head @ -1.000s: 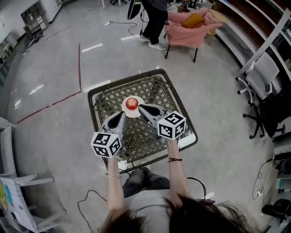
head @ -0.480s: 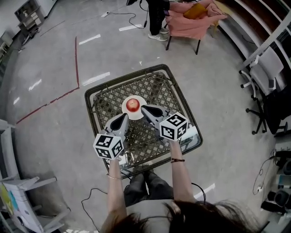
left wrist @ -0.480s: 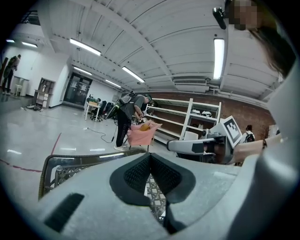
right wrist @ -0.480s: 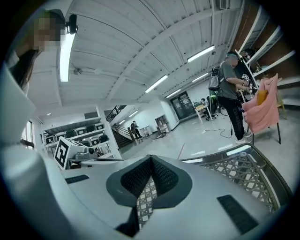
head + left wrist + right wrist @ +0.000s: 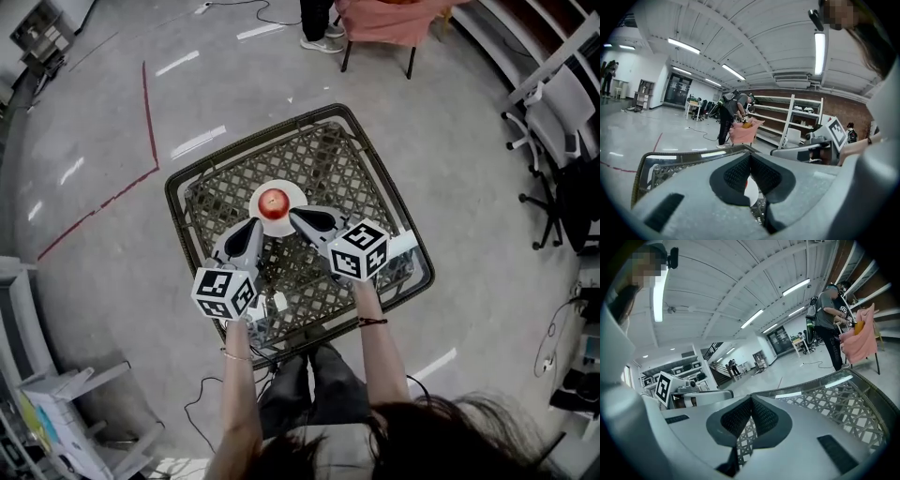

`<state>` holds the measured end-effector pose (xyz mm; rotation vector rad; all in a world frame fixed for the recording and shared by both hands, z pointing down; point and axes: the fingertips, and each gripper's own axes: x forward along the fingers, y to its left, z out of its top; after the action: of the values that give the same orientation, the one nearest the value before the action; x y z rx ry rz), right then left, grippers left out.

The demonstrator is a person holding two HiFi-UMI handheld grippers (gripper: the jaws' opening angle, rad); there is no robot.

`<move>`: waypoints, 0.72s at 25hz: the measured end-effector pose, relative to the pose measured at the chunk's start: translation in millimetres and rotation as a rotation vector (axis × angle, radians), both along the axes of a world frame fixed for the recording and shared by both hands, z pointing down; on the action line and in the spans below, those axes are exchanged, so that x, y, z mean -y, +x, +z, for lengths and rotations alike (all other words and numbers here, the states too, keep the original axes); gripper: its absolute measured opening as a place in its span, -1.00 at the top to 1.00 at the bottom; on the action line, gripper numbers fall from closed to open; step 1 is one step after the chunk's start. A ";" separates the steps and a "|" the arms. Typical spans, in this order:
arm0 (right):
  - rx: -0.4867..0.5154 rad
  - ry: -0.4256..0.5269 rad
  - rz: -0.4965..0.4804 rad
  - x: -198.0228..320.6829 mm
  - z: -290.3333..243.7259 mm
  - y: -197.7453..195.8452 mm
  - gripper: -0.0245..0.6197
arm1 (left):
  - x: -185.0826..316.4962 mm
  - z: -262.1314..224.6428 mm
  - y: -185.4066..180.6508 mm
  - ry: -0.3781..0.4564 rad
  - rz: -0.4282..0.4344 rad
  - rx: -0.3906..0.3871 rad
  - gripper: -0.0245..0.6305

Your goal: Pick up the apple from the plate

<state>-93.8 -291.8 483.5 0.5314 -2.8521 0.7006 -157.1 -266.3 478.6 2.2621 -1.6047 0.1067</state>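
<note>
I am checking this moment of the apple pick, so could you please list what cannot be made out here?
Head view: the top edge cuts off the standing person and the pink-draped chair.
Left gripper view: the shut left gripper covers the apple except a red sliver.
Right gripper view: no apple shows past the shut right gripper.

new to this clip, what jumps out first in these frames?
A red apple sits on a white plate near the middle of a dark lattice table. The left tongs and right tongs, both shut and empty, point at the plate from its near side. Each carries a black-and-white marker cube.
</note>
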 end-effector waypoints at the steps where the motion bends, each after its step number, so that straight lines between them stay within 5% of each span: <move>1: -0.003 -0.008 0.002 0.5 5.1 0.3 0.90 | 1.5 2.8 0.1 0.003 0.005 -0.006 0.89; 18: -0.030 -0.030 0.004 20.1 49.8 -3.5 0.90 | 27.0 52.8 -0.2 -0.041 0.047 0.008 0.89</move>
<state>-97.2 -311.9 533.3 0.5387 -2.8096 0.7285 -157.3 -293.3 531.3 2.2714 -1.5400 0.1600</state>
